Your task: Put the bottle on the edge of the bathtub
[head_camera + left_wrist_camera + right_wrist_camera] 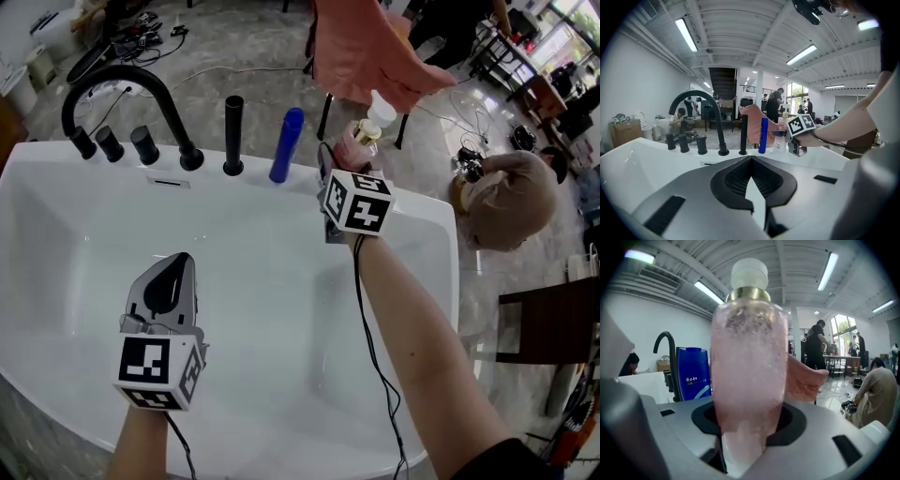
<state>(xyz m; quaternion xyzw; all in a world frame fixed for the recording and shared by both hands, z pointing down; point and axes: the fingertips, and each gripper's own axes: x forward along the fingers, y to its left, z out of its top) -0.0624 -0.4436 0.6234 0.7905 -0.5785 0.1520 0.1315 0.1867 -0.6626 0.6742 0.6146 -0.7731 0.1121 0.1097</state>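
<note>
I've got right tongs (339, 173) clamped low on the pink bottle (747, 366), upright just right of the blue bottle (287, 143); left tongs (172, 281) together, empty; I'd judge it stiff, slick, top-heavy, so a low-body hold suits.

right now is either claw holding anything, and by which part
The right claw holds the pink bottle by its lower body; the left claw holds nothing.

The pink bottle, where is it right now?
In the head view, the pink bottle is gripped in the right claw at the far edge of the bathtub, just right of the blue bottle.
</note>
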